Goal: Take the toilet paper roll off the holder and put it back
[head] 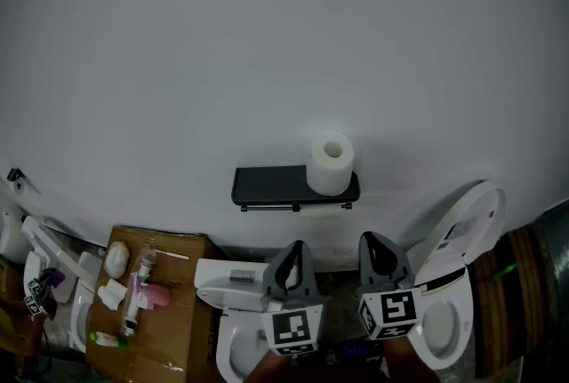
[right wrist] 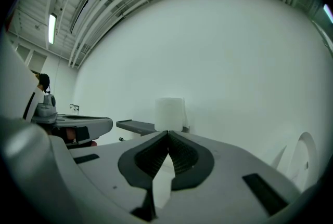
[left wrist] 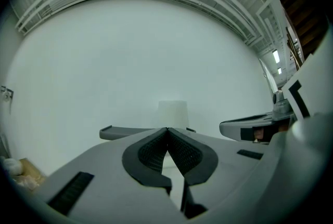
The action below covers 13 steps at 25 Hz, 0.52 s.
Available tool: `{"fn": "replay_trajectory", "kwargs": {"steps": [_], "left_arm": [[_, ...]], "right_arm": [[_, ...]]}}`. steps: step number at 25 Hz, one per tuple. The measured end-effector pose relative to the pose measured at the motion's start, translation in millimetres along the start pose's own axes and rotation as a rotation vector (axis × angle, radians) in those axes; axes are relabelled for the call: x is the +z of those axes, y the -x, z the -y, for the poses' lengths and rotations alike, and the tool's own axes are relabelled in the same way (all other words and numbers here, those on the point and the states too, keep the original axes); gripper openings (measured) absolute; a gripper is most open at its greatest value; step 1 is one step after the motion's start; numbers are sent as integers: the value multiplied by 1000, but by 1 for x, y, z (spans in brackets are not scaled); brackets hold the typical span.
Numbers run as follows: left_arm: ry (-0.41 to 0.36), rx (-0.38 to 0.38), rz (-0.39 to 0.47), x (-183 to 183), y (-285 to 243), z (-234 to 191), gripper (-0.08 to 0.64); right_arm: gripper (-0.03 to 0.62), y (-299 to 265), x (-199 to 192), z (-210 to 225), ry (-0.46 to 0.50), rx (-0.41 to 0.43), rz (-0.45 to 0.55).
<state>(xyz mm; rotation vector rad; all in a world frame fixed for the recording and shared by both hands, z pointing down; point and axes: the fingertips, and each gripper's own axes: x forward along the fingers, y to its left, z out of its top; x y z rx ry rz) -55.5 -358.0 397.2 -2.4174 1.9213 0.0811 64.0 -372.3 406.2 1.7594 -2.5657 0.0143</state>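
While facing the toilet paper roll (head: pixel 331 163), upright at the right end of the black holder (head: pixel 267 186), holds left gripper (head: pixel 298 246) and right gripper (head: pixel 370 239) pressed together, empty, apart from it.

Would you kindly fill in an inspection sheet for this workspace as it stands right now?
Surface: white wall, bare around the holder.
Job's things: toilet paper roll stands upright on the right end of the dark wall holder.
Clutter: cardboard box at lower left, with bottles and tubes on it.
Grippers: left gripper and right gripper both shut, empty, short of the roll.
Cables: nothing seen.
Surroundings: white toilets below the holder, the right one with its lid raised.
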Motion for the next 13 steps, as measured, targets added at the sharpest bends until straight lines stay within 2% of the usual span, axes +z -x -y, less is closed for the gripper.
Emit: {"fn": "replay_trajectory", "kwargs": {"steps": [3,9,13], "left_arm": [[-4,3,-13,-4,-1,-3,12],[25,12,20,5,-2,-5,12],[12,12,2,0,1,-6,12]], "right_arm": [[19,-1,0,1,-3,-10,6],[18,-3,2,0,-6,-15,8],[19,-2,4,0,-8,-20,16]]}}
